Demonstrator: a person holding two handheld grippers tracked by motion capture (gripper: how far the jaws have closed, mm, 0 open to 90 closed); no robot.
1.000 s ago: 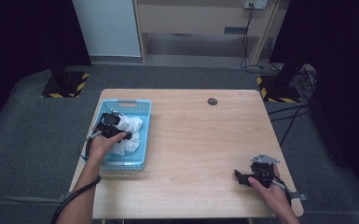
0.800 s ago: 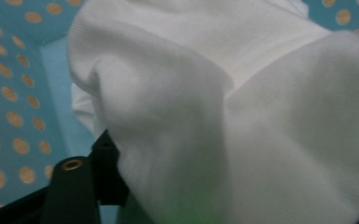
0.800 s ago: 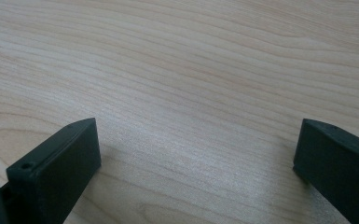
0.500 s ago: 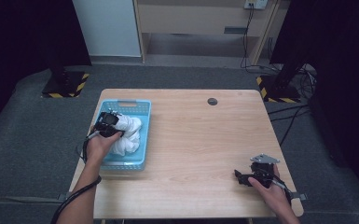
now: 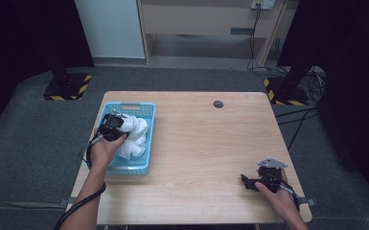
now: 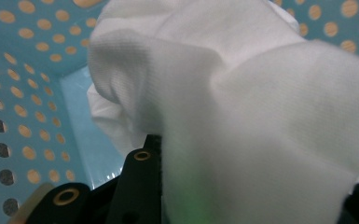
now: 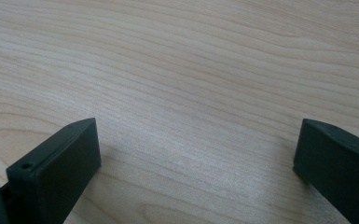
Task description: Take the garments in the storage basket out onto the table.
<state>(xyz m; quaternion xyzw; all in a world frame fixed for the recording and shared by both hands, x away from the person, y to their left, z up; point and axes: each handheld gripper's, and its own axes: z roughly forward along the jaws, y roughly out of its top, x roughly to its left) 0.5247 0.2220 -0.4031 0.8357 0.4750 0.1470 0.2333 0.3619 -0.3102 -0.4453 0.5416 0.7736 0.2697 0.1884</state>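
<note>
- Dark grey carpet surrounds my wooden table (image 5: 206, 143), bare and smooth across its middle.
- At its left edge sits a blue perforated basket (image 5: 146, 112), holding a white cloth (image 5: 135, 136).
- I judge the cloth soft, light and limp; any bunched fold gives a hold.
- My left gripper (image 5: 115, 122) has just clamped onto a fold.
- My right gripper (image 5: 248, 182) rests wide open, empty.

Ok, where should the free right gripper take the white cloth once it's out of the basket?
Probably a hanging edge or corner of the cloth, from the open table side, right of the basket. The left gripper already pinches a bunched fold, so loose fabric droops below it; the right gripper is open.
</note>
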